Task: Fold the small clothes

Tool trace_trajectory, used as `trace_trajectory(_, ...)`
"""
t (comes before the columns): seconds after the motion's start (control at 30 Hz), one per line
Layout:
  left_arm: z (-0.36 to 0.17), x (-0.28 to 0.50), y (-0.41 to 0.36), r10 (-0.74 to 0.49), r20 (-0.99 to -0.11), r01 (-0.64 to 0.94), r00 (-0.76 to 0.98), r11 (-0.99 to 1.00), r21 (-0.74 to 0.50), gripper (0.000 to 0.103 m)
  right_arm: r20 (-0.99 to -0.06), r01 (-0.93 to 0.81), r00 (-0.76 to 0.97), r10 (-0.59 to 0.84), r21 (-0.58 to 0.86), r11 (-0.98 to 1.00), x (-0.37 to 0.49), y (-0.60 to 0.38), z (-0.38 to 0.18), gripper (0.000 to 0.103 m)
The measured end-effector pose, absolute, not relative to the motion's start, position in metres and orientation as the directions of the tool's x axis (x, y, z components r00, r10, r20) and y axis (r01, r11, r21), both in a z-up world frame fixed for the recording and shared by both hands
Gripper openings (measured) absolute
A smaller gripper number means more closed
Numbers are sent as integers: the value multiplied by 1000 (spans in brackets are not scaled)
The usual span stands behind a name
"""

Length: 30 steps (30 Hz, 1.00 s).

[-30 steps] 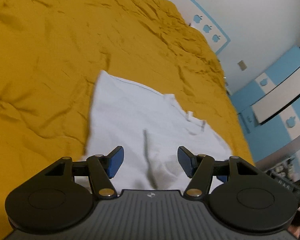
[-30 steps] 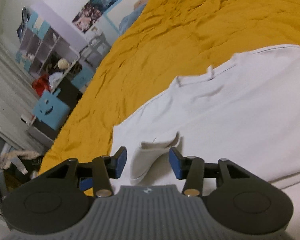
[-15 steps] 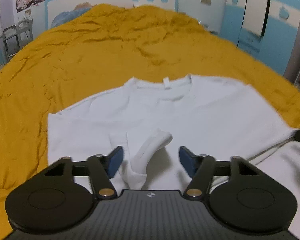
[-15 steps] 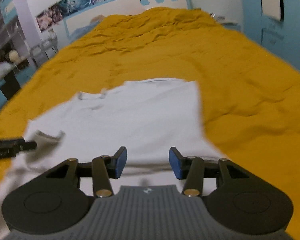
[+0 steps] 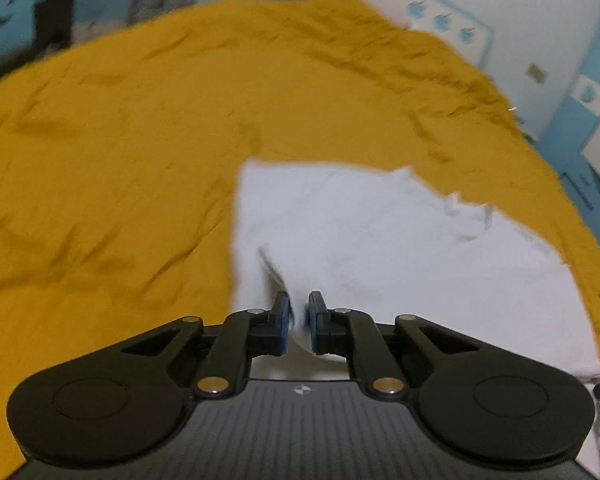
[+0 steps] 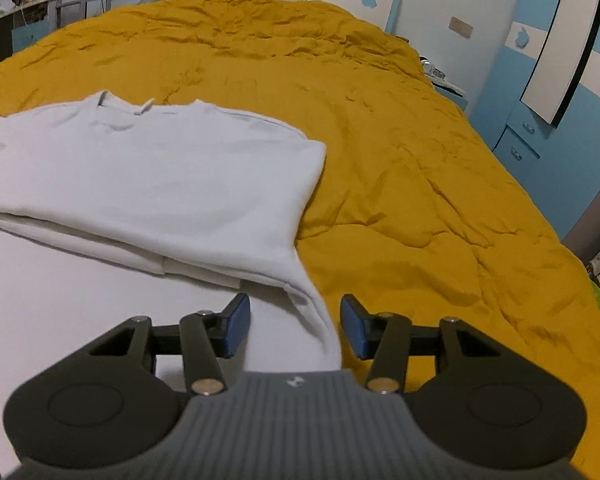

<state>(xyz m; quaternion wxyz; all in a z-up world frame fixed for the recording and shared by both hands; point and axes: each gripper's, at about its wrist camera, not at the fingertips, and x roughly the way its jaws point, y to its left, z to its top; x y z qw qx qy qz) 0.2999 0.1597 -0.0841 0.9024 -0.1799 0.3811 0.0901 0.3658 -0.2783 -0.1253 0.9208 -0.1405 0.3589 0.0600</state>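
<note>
White shirt [image 6: 152, 176] lies on mustard bedspread [image 6: 400, 168], sleeves folded in, collar away. Left gripper [image 5: 298, 320] pinches a raised fold; right gripper [image 6: 296, 326] spread wide over its edge.

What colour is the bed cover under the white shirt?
Mustard yellow. The bed cover shows best in the right wrist view, under the shirt.

White shirt [image 6: 152, 176] lying on mustard-yellow bed cover [image 6: 400, 152], occupying left and lower left of right wrist view, centre to lower right of left wrist view [image 5: 380, 248]. Neckline with small tag toward upper left in right wrist view. Upper portion folded over, layered edges visible along fold. Surface mostly smooth. One raised pleat pinched at lower centre of blurred left wrist view.
</note>
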Motion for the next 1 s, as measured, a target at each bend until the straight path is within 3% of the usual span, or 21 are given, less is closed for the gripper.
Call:
trace_trajectory(0.13,-96,292,171,3,-749,-322,663,904,-282,12,-660,-197,751,0,-224,954,374,-271,-124,43)
trace_trajectory(0.2,-95,291,170,-12,-746,-312,666,904,-293,13,-650,-207,760,13,-223,953,373,-269,-119,34)
trace_trajectory(0.27,-94,293,167,-26,-747,-289,665,913,-289,15,-653,-220,757,17,-230,948,373,-268,-118,7)
trace_trajectory(0.3,-95,295,165,-25,-751,-281,660,919,-277,15,-655,-217,755,16,-227,949,373,-269,-117,5)
trace_trajectory(0.4,-104,303,159,7,-771,-276,637,936,-220,19,-672,-170,739,47,-118,978,376,-284,-113,2)
trace_trajectory(0.43,-108,305,159,22,-775,-279,631,939,-200,24,-688,-136,723,62,-54,989,379,-293,-115,2)
trace_trajectory(0.57,-109,302,158,30,-780,-282,625,940,-190,25,-737,43,655,166,256,966,392,-334,-135,1)
trace_trajectory(0.7,-101,295,159,36,-789,-278,613,945,-172,25,-736,154,631,246,430,890,394,-357,-142,1)
trace_trajectory(0.8,-92,285,160,53,-790,-270,611,952,-145,25,-740,179,623,253,450,875,388,-360,-136,1)
trace_trajectory(1.0,-64,253,149,57,-762,-201,645,975,-97,27,-761,147,618,195,356,923,362,-367,-112,0)
